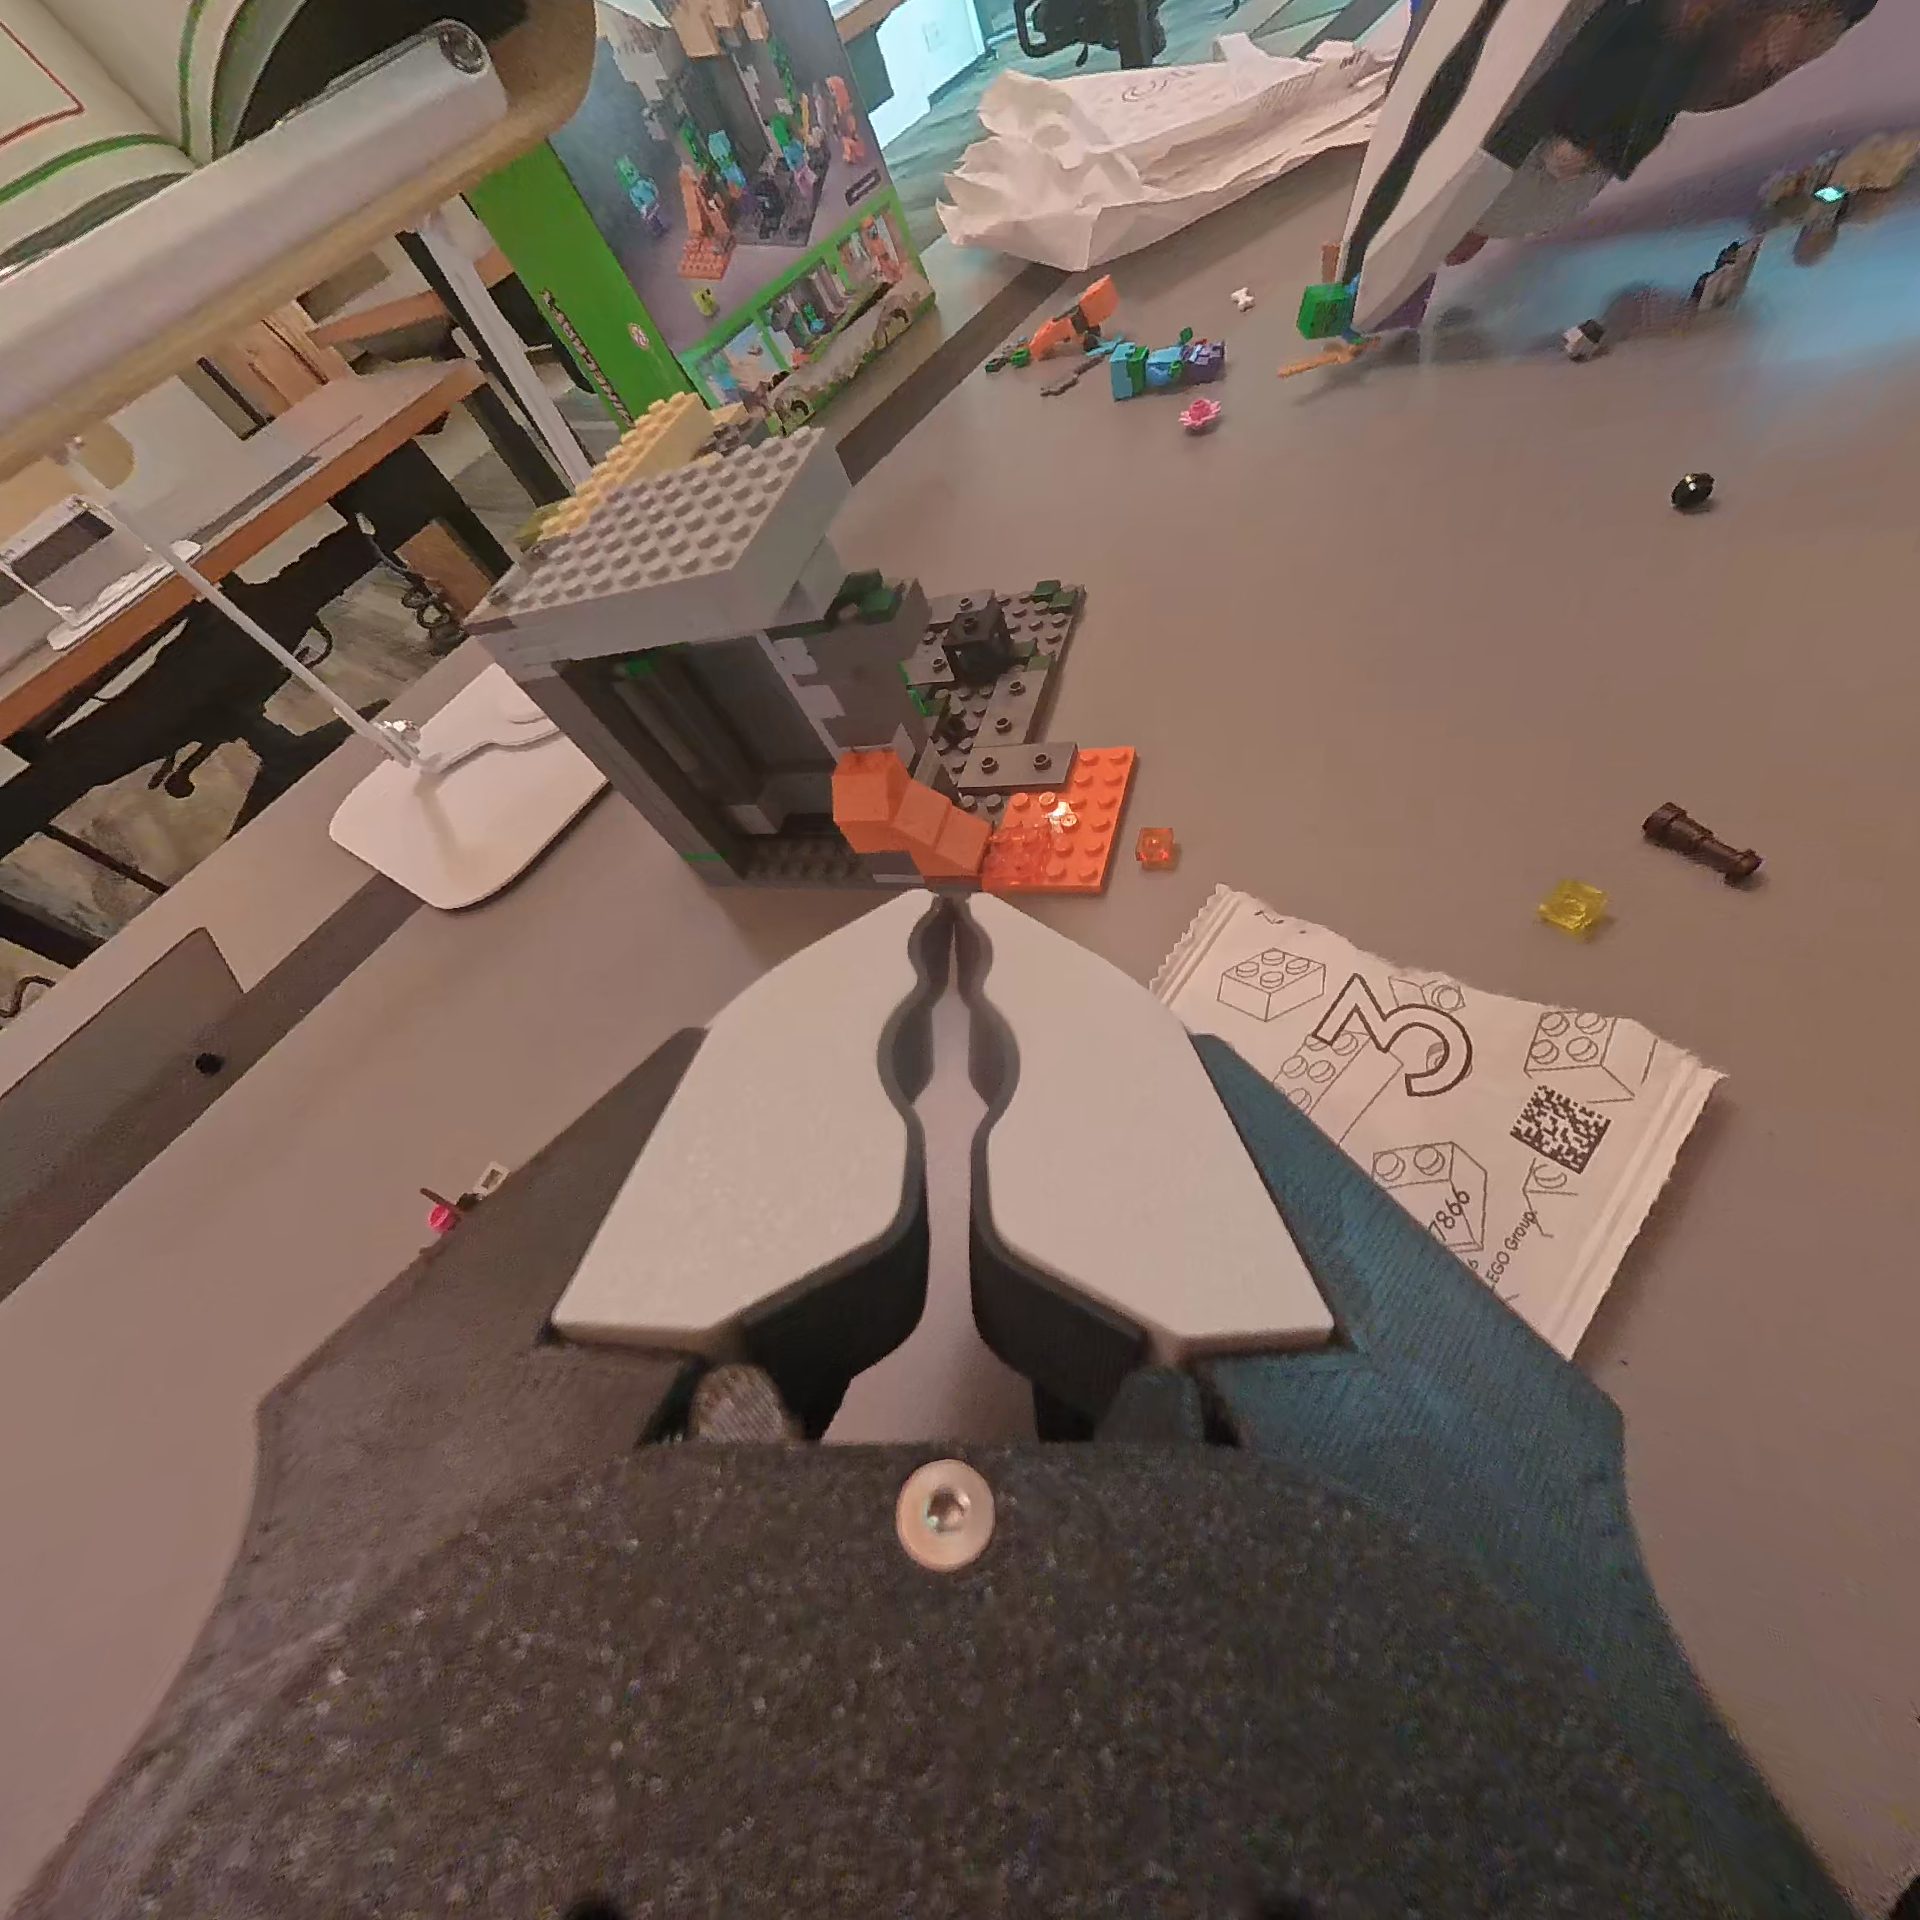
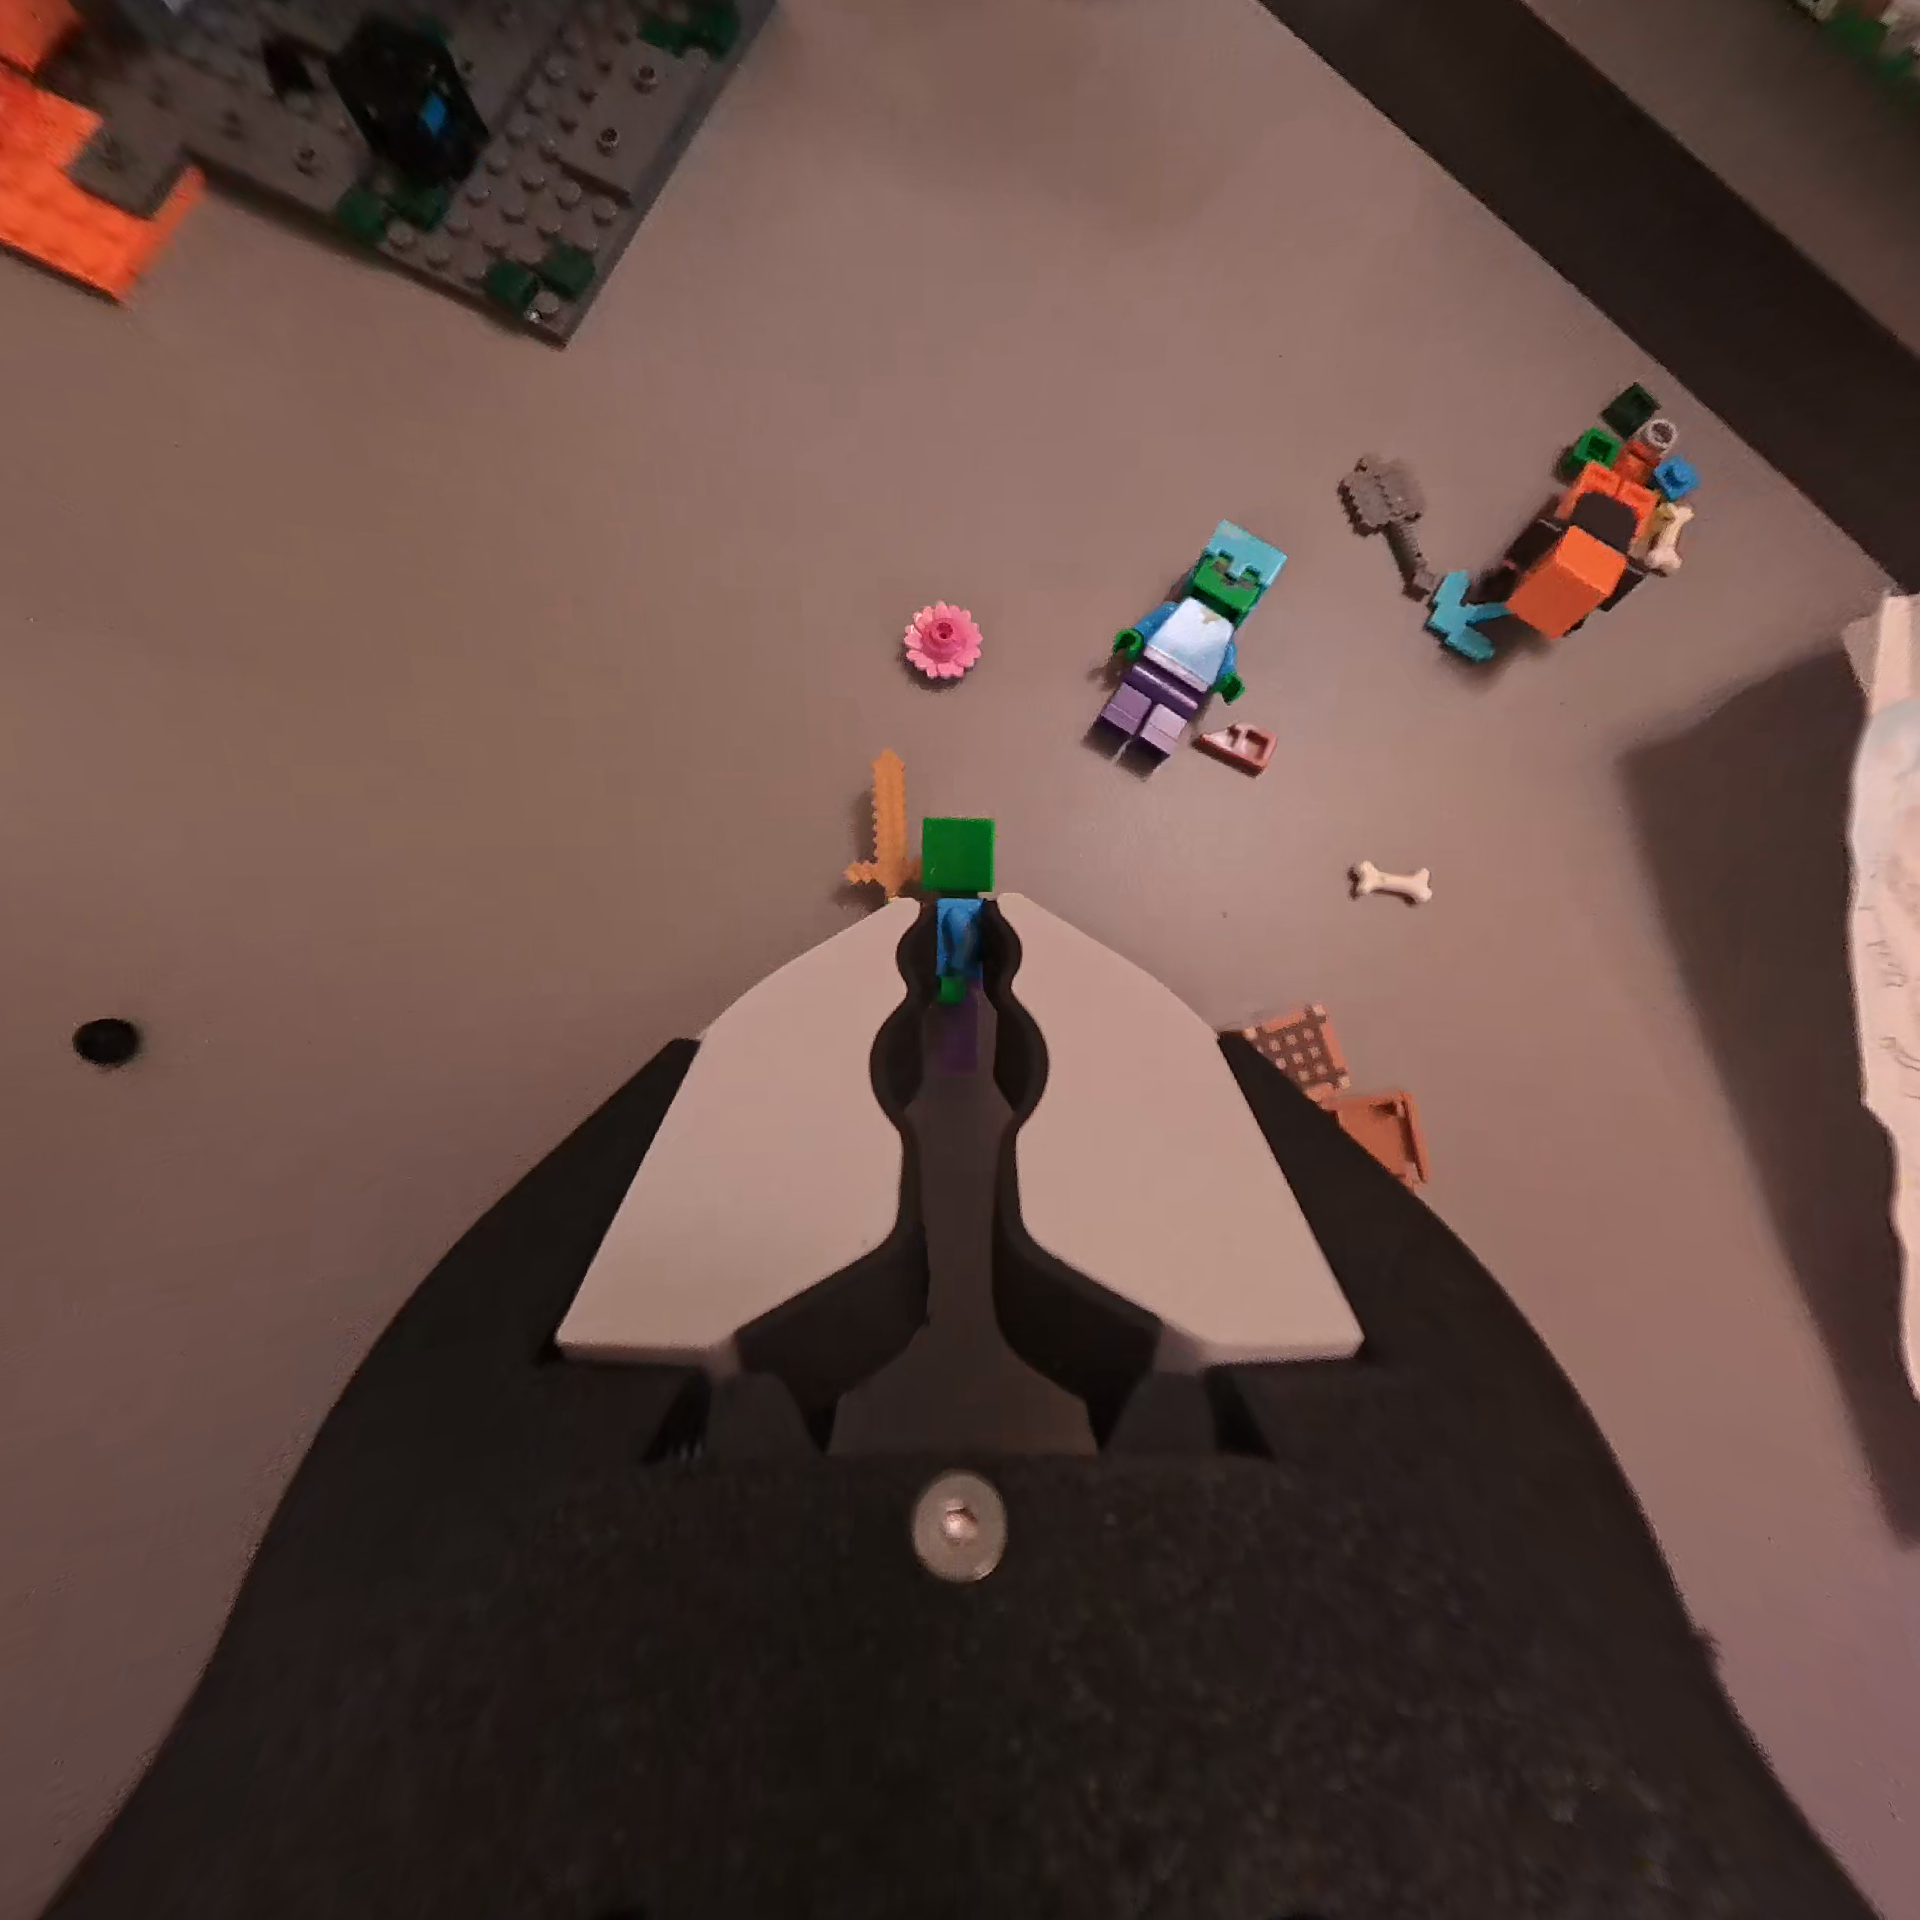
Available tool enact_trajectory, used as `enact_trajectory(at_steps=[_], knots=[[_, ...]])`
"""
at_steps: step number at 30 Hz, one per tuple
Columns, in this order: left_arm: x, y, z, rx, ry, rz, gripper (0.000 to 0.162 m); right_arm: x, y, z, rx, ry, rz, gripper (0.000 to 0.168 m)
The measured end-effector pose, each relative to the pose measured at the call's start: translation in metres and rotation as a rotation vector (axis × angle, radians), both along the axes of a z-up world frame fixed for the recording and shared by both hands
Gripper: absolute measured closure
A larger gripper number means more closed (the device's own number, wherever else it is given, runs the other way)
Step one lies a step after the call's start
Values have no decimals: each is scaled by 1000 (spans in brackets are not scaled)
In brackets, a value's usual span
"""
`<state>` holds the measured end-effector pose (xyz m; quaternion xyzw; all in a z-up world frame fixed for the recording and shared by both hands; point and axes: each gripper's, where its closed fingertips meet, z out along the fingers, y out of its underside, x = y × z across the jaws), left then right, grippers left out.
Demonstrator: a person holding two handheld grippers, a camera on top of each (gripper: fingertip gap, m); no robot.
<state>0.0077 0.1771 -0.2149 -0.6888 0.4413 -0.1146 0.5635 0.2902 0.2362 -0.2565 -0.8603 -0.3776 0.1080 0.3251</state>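
Observation:
My right gripper (image 2: 959, 914) is shut on a small brick figure (image 2: 957, 862) with a green head, blue body and purple legs, held over the grey table. A tan toy sword (image 2: 883, 826) sits at the figure's side. My left gripper (image 1: 951, 914) is shut and empty, low over the table just in front of a grey brick building (image 1: 717, 665) with orange sloped bricks (image 1: 904, 816) and an orange plate (image 1: 1070, 821). In the left wrist view the right gripper (image 1: 1351, 301) shows far off with the green head (image 1: 1322, 309).
A second figure with a teal helmet (image 2: 1184, 644), a pink flower (image 2: 942, 640), a white bone (image 2: 1390, 881), an orange-and-teal pile (image 2: 1569, 561) and brown pieces (image 2: 1340, 1091) lie about. A printed paper bag (image 1: 1455, 1101), toy box (image 1: 727, 197), white stand base (image 1: 468, 800) and loose small parts (image 1: 1574, 909) stand nearby. Some 30 cm of space lies between my two pairs of fingers. The left tips stand about 12 cm off the grey brick building (image 1: 717, 665).

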Motion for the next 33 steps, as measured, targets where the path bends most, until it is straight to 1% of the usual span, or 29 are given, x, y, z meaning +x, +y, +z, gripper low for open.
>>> enact_trajectory(at_steps=[4,8,13,16,19,22,27,29,30,33], knots=[[0,0,0,7,6,2,162,-8,0,0,-5,30,5,160],[1,-1,-1,14,11,-7,161,-31,-9,12,-9,151,55,160],[2,-4,5,30,-26,-29,157,-75,-33,40,-21,373,141,161],[4,-6,8,41,-45,-44,156,-101,-52,49,-26,442,210,161],[6,-8,10,54,-50,-57,156,-122,-66,52,-44,481,274,161],[7,-9,9,56,-41,-63,156,-131,-71,45,-48,451,295,161],[9,-10,7,63,-20,-69,156,-123,-68,15,0,235,277,160],[10,-11,5,65,-6,-73,156,-123,-70,13,2,219,278,156],[10,-11,5,66,-1,-74,156,-124,-70,13,8,222,276,151],[11,-11,3,66,7,-75,156,-120,-67,18,34,227,260,146]])
